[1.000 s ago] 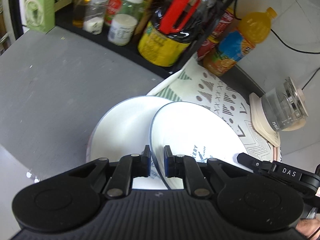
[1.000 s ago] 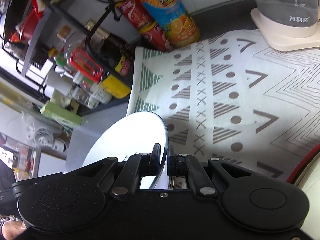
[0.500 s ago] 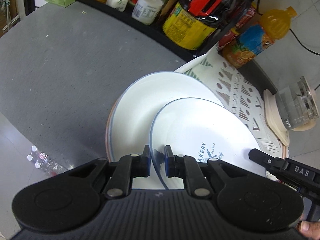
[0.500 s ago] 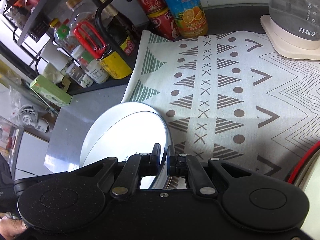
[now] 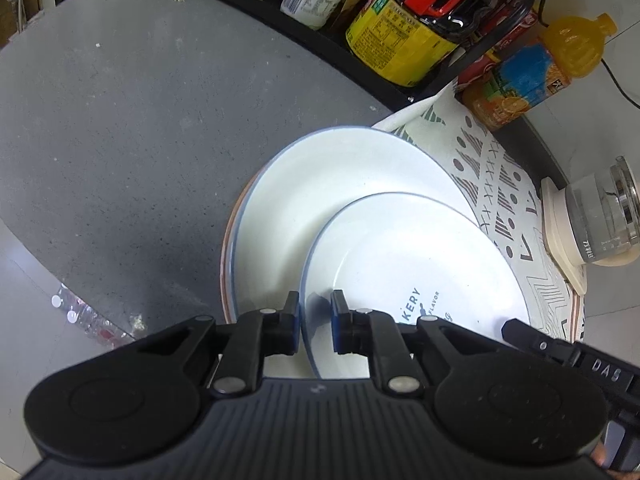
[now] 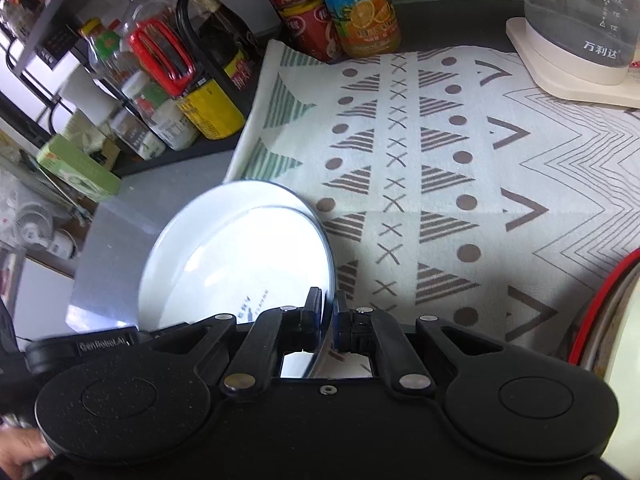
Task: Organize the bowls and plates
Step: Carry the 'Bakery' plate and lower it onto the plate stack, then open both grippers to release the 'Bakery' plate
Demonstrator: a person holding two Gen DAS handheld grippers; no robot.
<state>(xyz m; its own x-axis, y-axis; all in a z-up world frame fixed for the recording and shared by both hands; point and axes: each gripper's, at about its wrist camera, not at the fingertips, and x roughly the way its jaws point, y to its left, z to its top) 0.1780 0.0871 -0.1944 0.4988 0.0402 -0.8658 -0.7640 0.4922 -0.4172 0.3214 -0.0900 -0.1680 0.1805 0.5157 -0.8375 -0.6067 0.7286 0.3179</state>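
Observation:
Both grippers hold one white, blue-rimmed plate with "BAKERY" lettering. My left gripper is shut on its left rim. My right gripper is shut on its right rim, where the plate shows tilted. The right gripper's body also shows at the left wrist view's lower right. The held plate hovers above a larger white plate that lies on the grey counter, with an orange-rimmed plate just showing under it.
A patterned cloth covers the counter to the right. A black rack of bottles and jars stands behind, with juice bottles beside it. A glass kettle on a cream base stands far right. A red-rimmed dish is at the right edge.
The held plate has moved further over the larger plate and tipped flatter. More of the larger plate and of the counter behind it shows now. Both grippers stay shut on it.

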